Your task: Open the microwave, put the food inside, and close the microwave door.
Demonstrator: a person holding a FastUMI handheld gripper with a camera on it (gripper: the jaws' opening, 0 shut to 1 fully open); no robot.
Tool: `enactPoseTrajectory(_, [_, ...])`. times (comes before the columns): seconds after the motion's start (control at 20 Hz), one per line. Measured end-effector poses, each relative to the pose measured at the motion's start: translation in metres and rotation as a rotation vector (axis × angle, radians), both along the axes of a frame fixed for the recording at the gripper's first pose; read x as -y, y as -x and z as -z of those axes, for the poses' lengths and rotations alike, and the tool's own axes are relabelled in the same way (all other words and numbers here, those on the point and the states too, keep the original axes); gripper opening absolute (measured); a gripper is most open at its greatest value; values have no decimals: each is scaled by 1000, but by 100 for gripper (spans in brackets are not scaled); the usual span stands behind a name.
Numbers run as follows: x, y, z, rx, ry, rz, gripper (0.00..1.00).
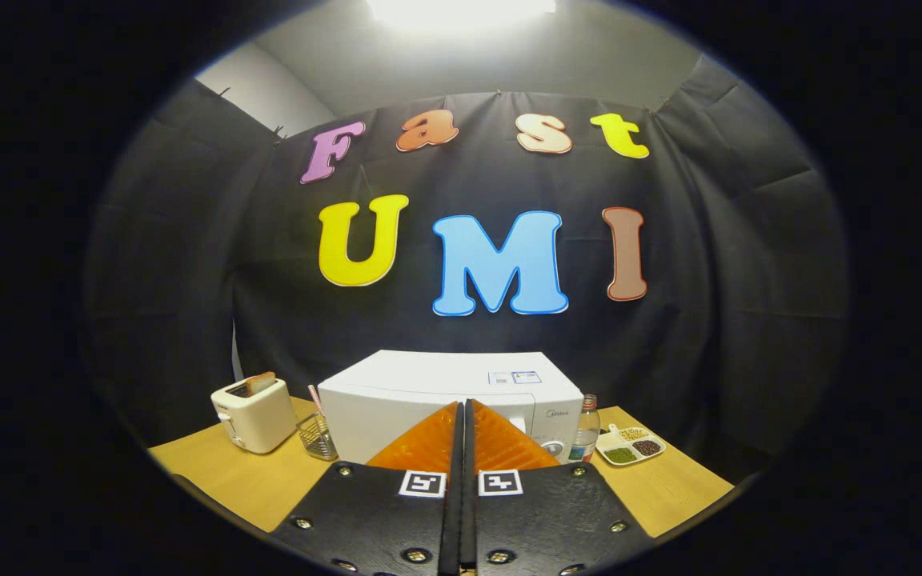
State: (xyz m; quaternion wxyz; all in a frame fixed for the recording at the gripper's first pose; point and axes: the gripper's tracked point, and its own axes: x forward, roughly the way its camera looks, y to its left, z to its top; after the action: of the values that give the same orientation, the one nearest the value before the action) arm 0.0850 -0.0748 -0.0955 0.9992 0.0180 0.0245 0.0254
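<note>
Microwave, white, box-shaped, metal-cased (445, 392): our landmark. It stands at the middle of the tan wooden table (669, 488), door shut, with a control panel and round dial at its right end. We judge the step in hand to be the opening of this door, not yet begun. To do it well we would part the fingers first, approach the door's free edge squarely, and pull along the hinge arc so the casing does not slide on the table. We cannot make out a handle; the fingers hide most of the door front.

Gripper, black plates with orange wedge-shaped fingers (466, 408): the fingers lie closed flat against each other, nothing between them, tips just short of the microwave front.

Toaster, cream, two-slot (254, 416): left of the microwave, well apart. Holds a slice of toast standing up out of one slot.

Tray, white, divided, shallow (630, 446): right of the microwave, near its control end. Compartments hold green, dark brown and pale yellowish grains or pulses. We take this for the food to go in, though the toast is also a candidate.

Bottle, clear plastic (586, 436): between microwave and tray. Contents not discernible.

Basket, small, wire (318, 438): just left of the microwave, holding a striped straw.
</note>
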Motion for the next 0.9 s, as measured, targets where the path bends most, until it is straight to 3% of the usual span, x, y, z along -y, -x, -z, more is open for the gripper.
enactPoseTrajectory(0.4, [-8, 59, -69, 83, 34, -1, 1])
enactPoseTrajectory(0.55, [3, 73, -84, 95, 17, 66, 2])
enactPoseTrajectory(0.6, [6, 77, -86, 107, 5, 98, 9])
enactPoseTrajectory(0.65, [9, 78, -88, 109, 8, 135, 37])
enactPoseTrajectory(0.75, [3, 79, -78, 85, 41, 133, 90])
enactPoseTrajectory(0.8, [-4, 78, -70, 59, 52, 111, 99])
enactPoseTrajectory(0.9, [-14, 78, -56, 10, 44, 69, 99])
